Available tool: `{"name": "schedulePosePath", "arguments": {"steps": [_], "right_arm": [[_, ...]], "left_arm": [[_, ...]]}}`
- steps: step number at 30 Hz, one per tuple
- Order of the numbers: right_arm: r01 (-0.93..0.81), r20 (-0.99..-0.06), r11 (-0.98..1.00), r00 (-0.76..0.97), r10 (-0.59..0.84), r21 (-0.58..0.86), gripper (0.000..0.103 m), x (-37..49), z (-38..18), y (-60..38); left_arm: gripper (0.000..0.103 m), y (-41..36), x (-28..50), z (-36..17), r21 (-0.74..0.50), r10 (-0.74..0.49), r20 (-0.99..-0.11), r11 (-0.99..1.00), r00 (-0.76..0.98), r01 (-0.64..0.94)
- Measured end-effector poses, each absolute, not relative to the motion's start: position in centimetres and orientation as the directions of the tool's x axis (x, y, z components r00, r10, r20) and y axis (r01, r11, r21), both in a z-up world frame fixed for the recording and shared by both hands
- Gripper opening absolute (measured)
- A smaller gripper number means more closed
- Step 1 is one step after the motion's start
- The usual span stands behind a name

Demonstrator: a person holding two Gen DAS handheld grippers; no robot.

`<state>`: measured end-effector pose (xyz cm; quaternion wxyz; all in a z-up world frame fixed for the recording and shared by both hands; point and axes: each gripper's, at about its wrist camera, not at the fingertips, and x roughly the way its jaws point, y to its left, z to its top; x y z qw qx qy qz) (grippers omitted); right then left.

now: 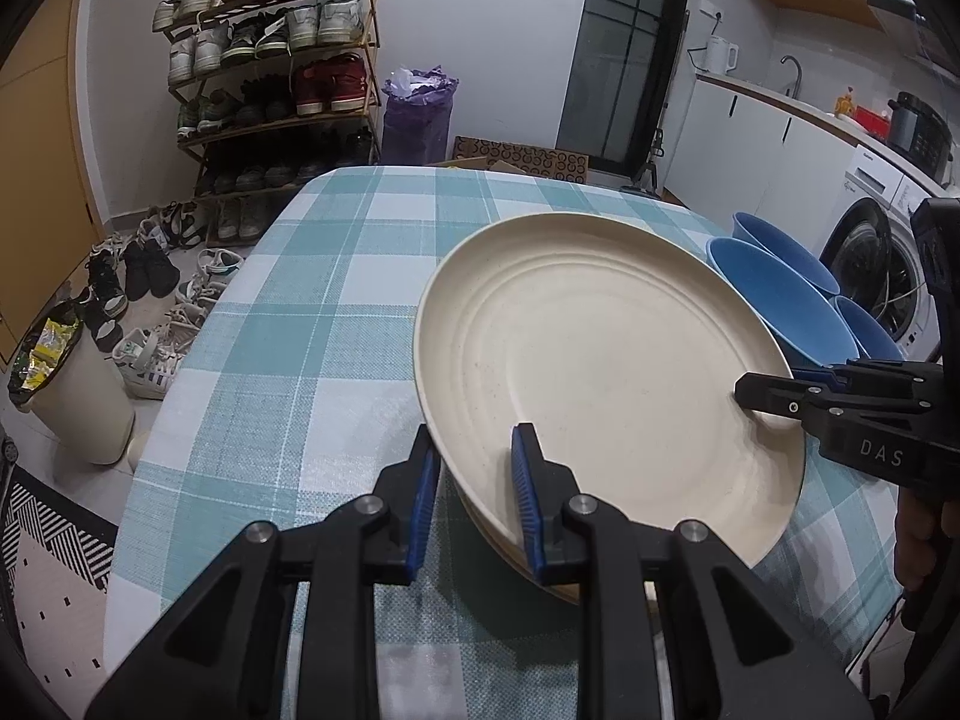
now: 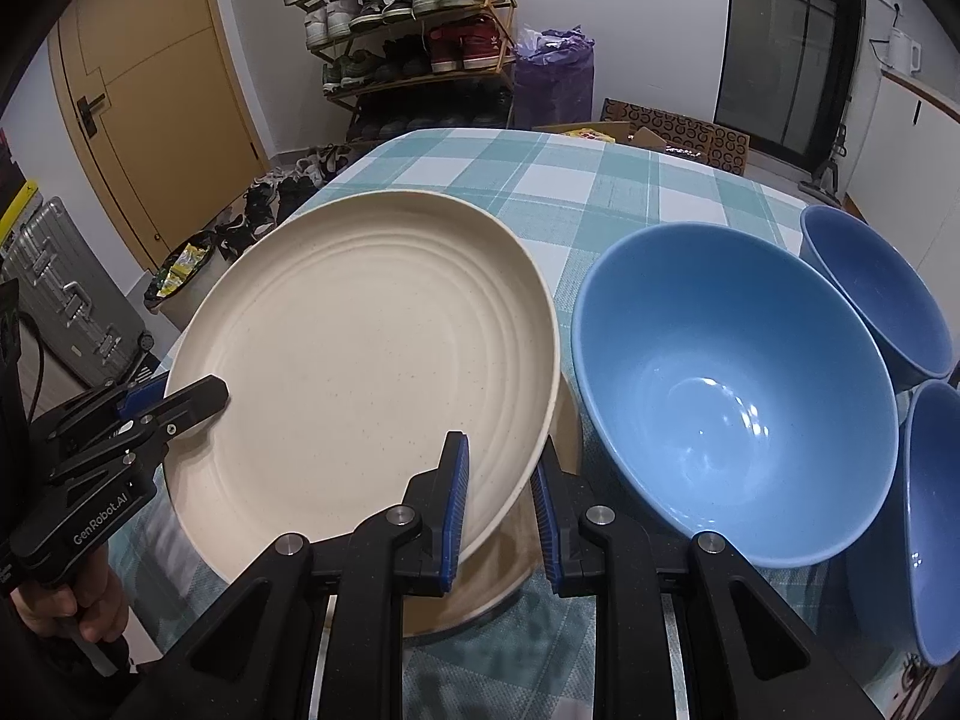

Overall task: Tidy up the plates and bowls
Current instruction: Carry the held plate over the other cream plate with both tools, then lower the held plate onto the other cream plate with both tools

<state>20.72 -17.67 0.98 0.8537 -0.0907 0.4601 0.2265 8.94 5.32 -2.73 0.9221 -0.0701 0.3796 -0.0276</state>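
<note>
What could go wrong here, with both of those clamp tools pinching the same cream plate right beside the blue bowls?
1. The cream plate is pinched only at its rim by the left gripper and right gripper. It looks tilted above another plate, so it might slip and clatter down.
2. The nearest blue bowl sits close to the plate's edge; a sideways swing could knock it toward the other two bowls.

Left gripper (image 1: 474, 498) and right gripper (image 2: 498, 510) both clamped, angled downward, on opposite rims.
</note>
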Motion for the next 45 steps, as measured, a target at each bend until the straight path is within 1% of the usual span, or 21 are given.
{"name": "schedulePosePath", "arguments": {"steps": [15,26,45], "right_arm": [[-0.450,-0.838,0.892,0.466,0.283,0.051,0.021,20.0,-0.1,-18.2],[-0.450,-0.846,0.893,0.473,0.247,0.009,0.021,19.9,-0.6,-17.9],[-0.451,-0.852,0.890,0.487,0.191,-0.058,0.023,19.4,-1.3,-17.2]], "left_arm": [[0.022,4.7,9.3,-3.4,-0.116,-0.095,-0.716,0.993,0.692,0.016],[0.022,4.1,9.7,-4.2,-0.105,-0.092,-0.732,0.994,0.675,0.021],[0.024,3.3,9.5,-4.7,-0.028,-0.037,-0.735,0.999,0.677,0.024]]}}
